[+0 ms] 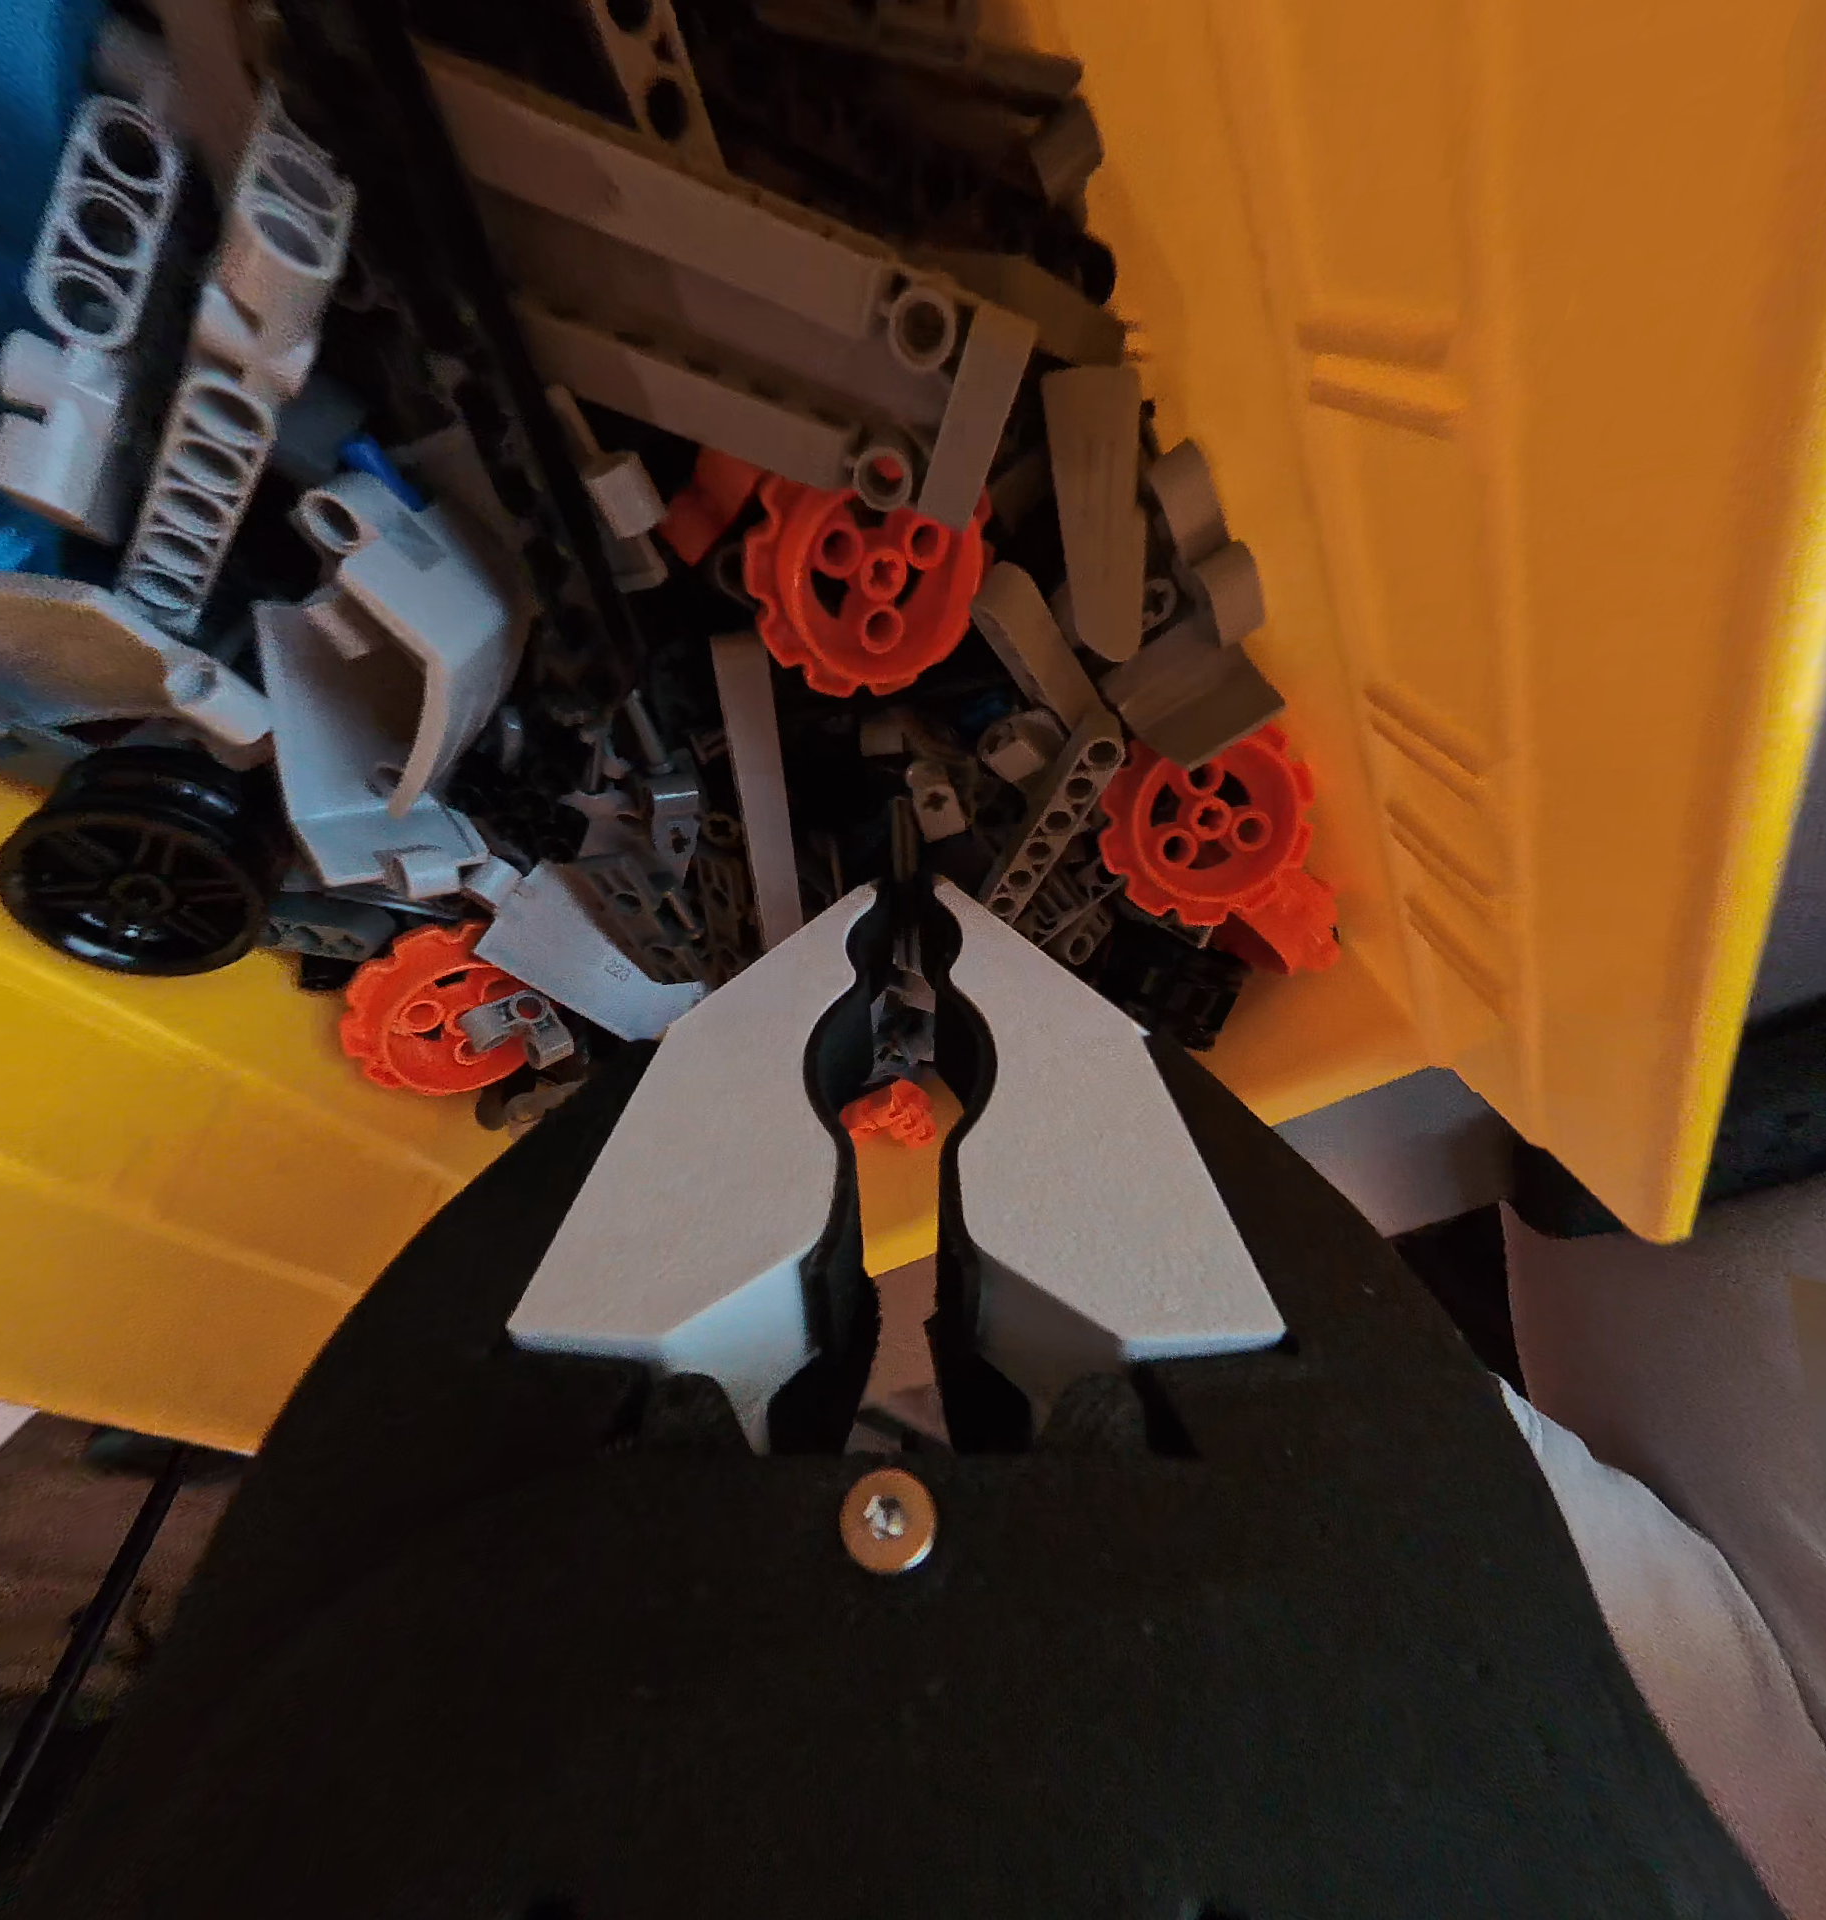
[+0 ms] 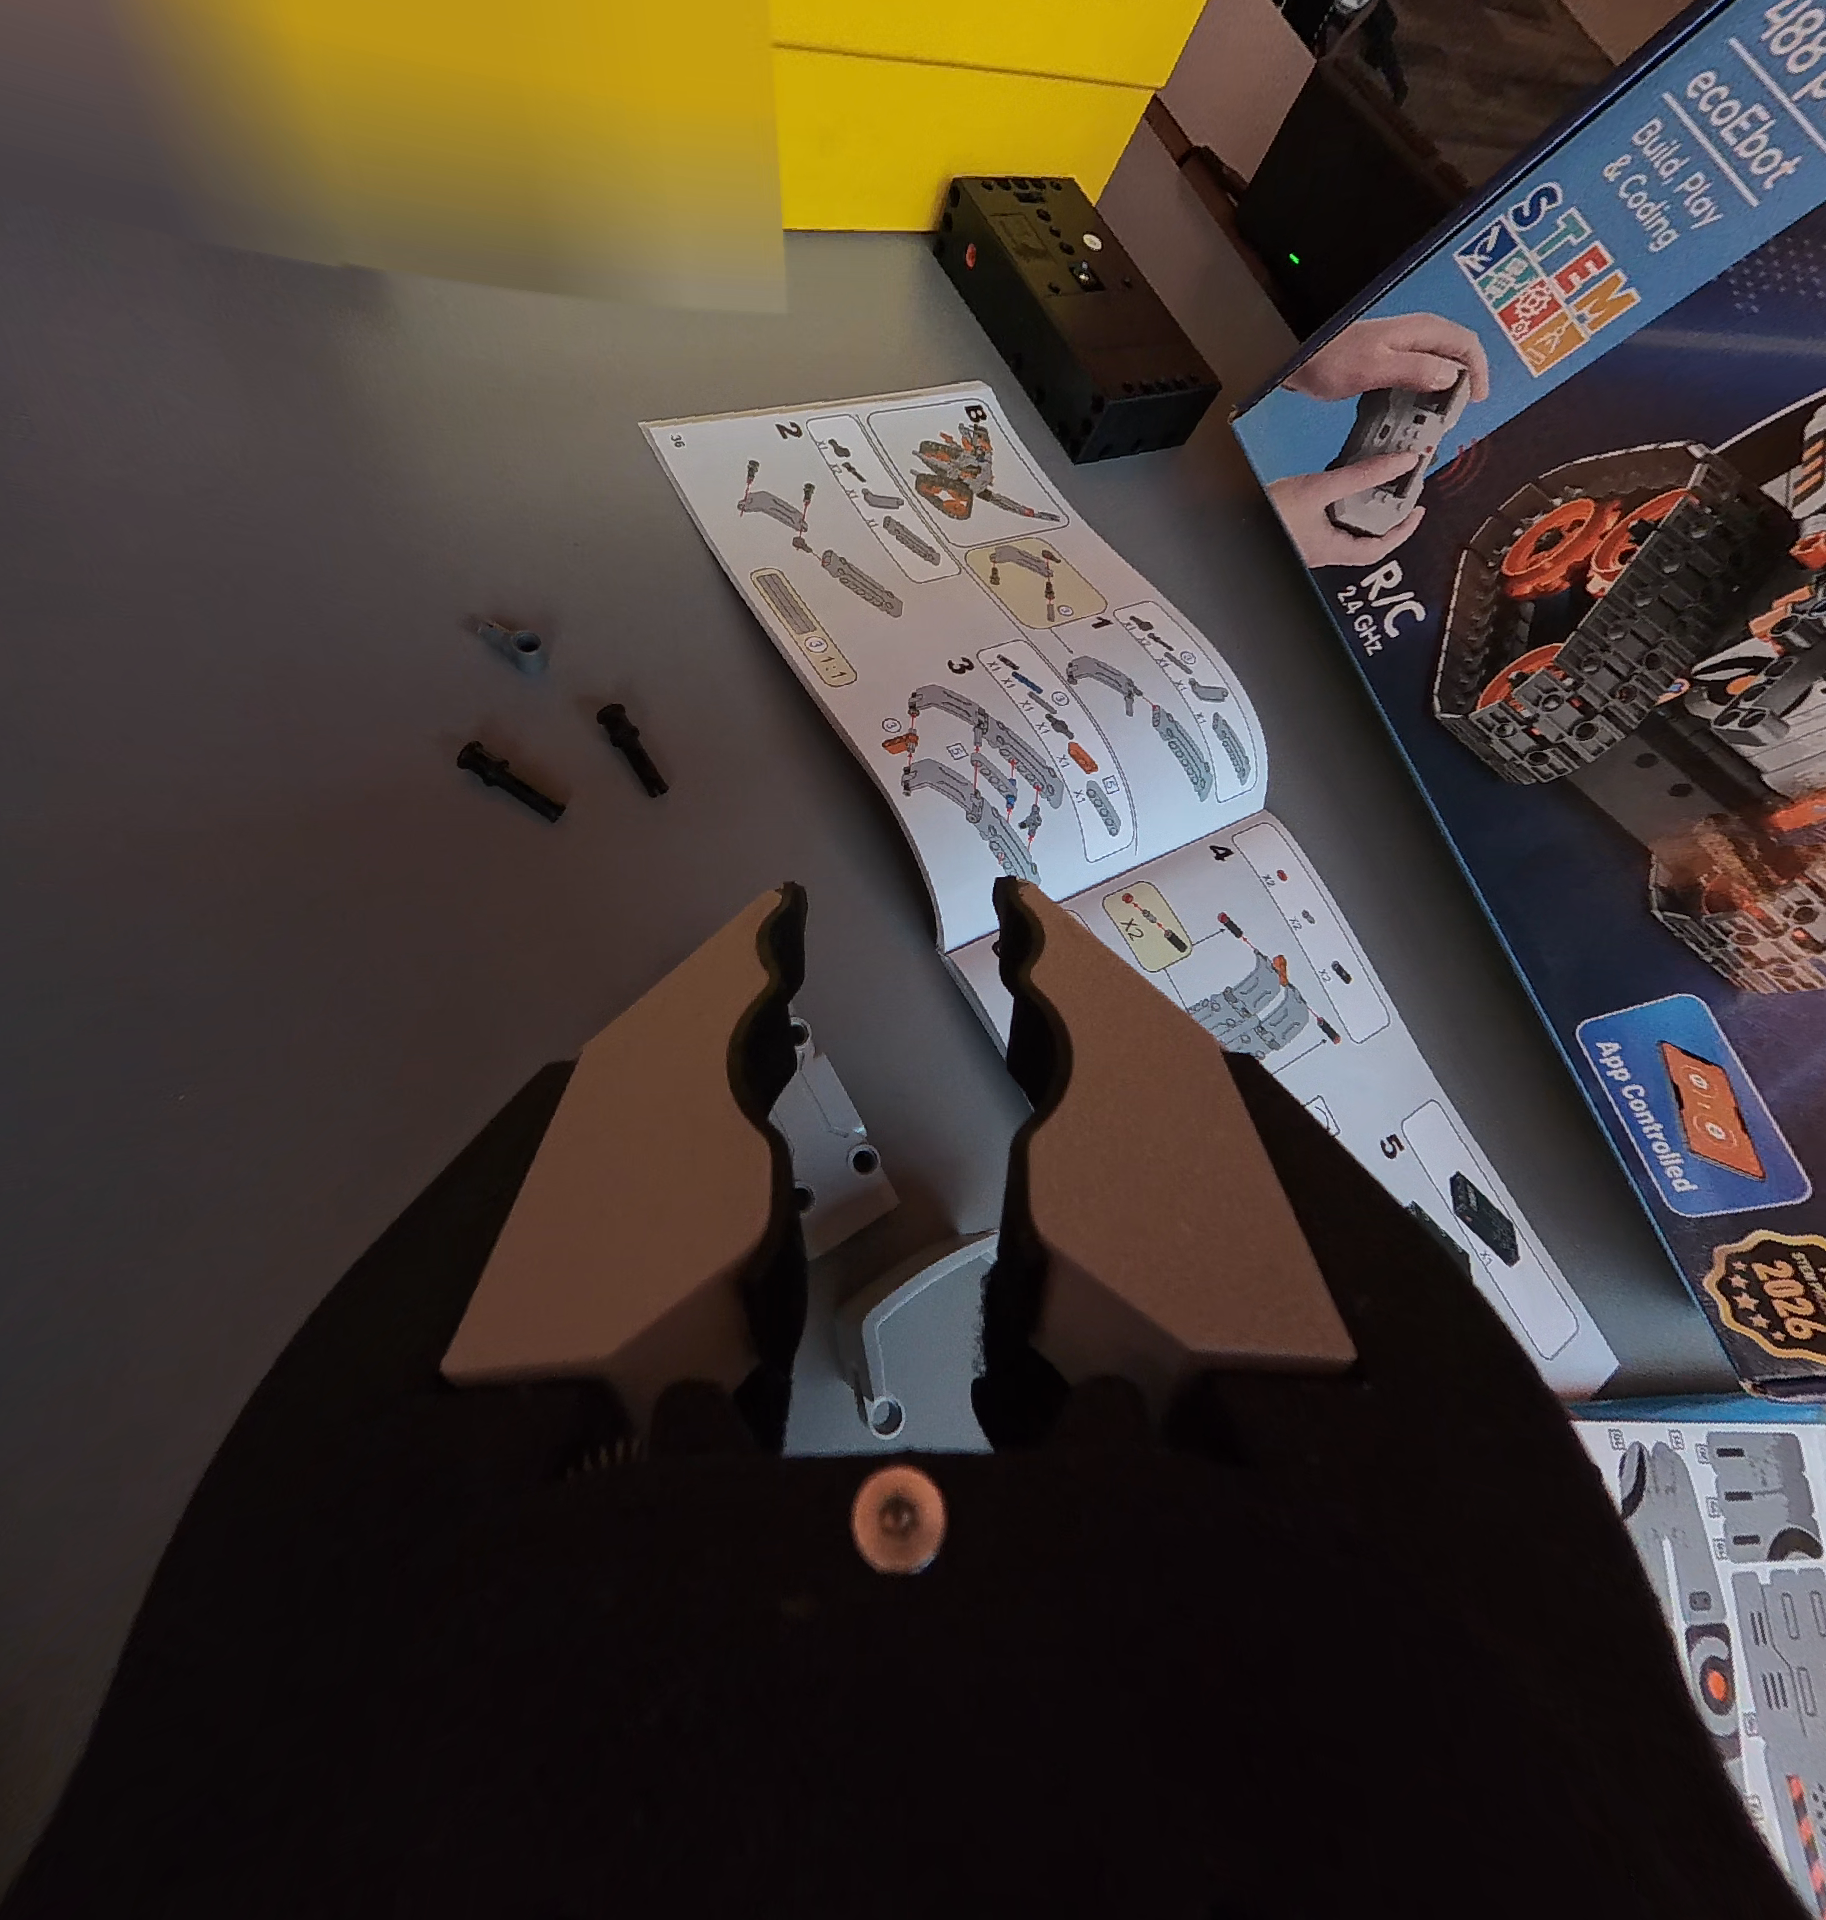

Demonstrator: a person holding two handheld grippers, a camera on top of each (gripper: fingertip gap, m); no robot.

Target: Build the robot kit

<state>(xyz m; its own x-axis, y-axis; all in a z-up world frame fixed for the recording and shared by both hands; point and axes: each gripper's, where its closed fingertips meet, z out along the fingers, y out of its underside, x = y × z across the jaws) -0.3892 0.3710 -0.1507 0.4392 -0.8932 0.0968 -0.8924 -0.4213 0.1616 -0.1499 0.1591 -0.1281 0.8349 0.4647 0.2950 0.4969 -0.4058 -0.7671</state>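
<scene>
Roughly, left gripper [image 1: 904,894] hangs over a yellow bin [image 1: 1511,520] full of building-toy parts, tips nearly together, only a thin slit between them. A thin dark piece [image 1: 904,847] sits right at the tips; can't tell if it's pinched or just lying behind. Just ahead of the tips: grey perforated beam [image 1: 1054,821] and a grey flat strip [image 1: 753,790]. Orange sprocket wheel [image 1: 867,582] further ahead, another [image 1: 1205,821] ahead-right, a third [image 1: 431,1018] to the left near the bin edge. Small orange bit [image 1: 888,1117] shows through the gap behind the tips. Black wheel [image 1: 135,862] far left, beside a light grey shell part [image 1: 369,665].

Right gripper [image 2: 898,894] is above a grey table [image 2: 265,935], jaws apart, holding nothing. Light grey curved panel [image 2: 919,1320] lies under the gap, close to the palm, with a flat grey piece [image 2: 836,1132] beside it. Open instruction booklet [image 2: 992,675] ahead-right of the tips. Two black pins [image 2: 509,779] [image 2: 634,748] and a small blue-grey connector [image 2: 519,644] ahead-left. Black battery box [image 2: 1075,312] far ahead, printed blue toy box [image 2: 1574,343] far right.
</scene>
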